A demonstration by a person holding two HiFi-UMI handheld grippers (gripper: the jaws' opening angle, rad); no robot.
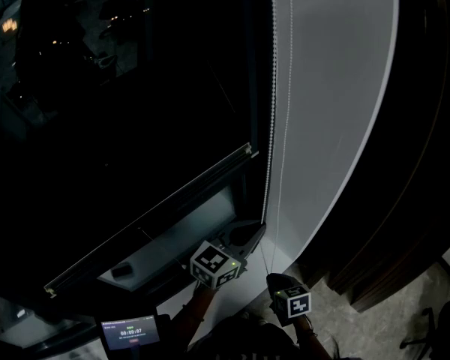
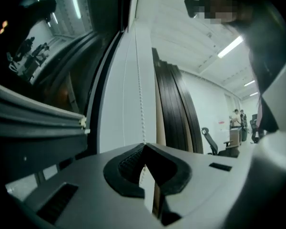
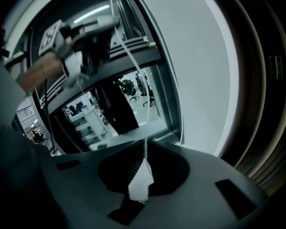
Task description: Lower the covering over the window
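Two tongs, one per hand. The right tongs (image 3: 145, 149), nearest, are clamped on one strand of the white beaded pull chain (image 1: 286, 126). The left tongs (image 2: 144, 149), just above, pinch the other strand. Both strands climb the pale wall panel (image 1: 337, 111). Beyond, the one dark roller blind (image 1: 135, 201) hangs partway down the window (image 1: 187, 238), ending in a single grey bottom rail (image 1: 154, 220). Its fabric is lost in darkness.

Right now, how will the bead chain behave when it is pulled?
The bead chain is likely floppy: it is a thin beaded strand, drawn taut between the left tool and right tool. Its beads probably keep it from slipping through the pinching jaws. It looks light.
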